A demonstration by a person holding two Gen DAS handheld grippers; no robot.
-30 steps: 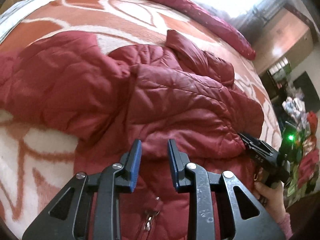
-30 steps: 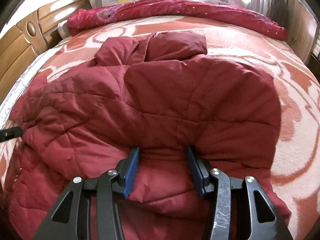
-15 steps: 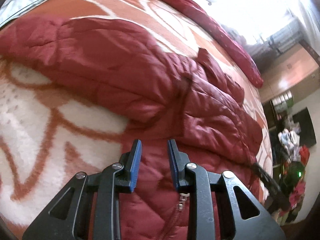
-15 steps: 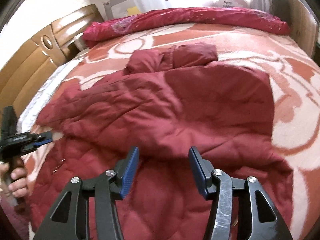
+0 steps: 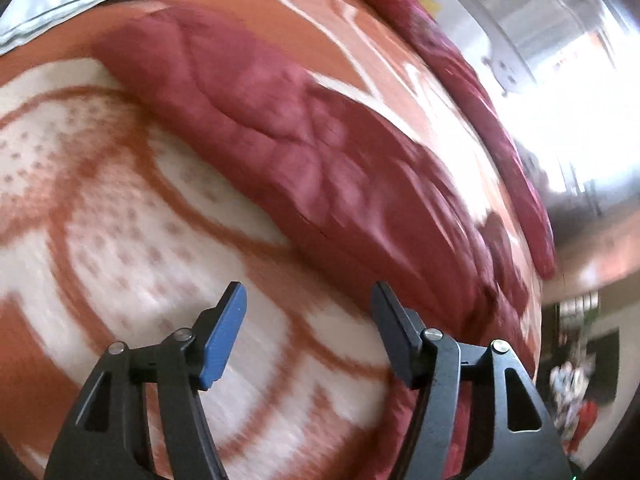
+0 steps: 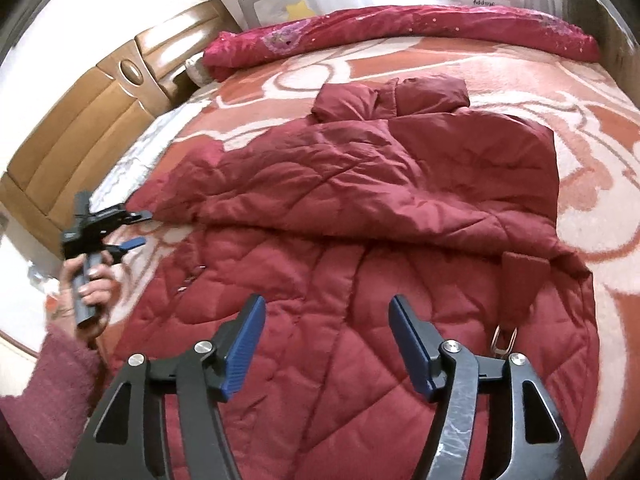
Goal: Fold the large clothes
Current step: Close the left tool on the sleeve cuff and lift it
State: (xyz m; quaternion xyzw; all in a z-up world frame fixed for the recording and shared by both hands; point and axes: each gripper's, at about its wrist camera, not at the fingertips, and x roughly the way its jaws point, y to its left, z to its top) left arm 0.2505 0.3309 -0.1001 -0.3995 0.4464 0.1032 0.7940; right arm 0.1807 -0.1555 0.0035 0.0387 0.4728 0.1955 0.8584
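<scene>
Left wrist: left gripper (image 5: 308,304) jaws just opened, apart, nothing between, over blanket (image 5: 120,208) beside quilted jacket (image 5: 320,152) sleeve, likely lining up a grab | Right wrist: right gripper (image 6: 326,320) jaws just widened, empty, above jacket hem; jacket lies on bed, sleeve folded across body.

bed (image 6: 580,92) | wooden headboard (image 6: 80,128) (left) | window glare, probably (image 5: 580,92)

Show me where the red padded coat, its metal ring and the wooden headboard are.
red padded coat (image 6: 400,184), right wrist view, folded upper panel.
metal ring (image 6: 505,338), right wrist view, the loop itself.
wooden headboard (image 6: 92,120), right wrist view, middle panel.
</scene>
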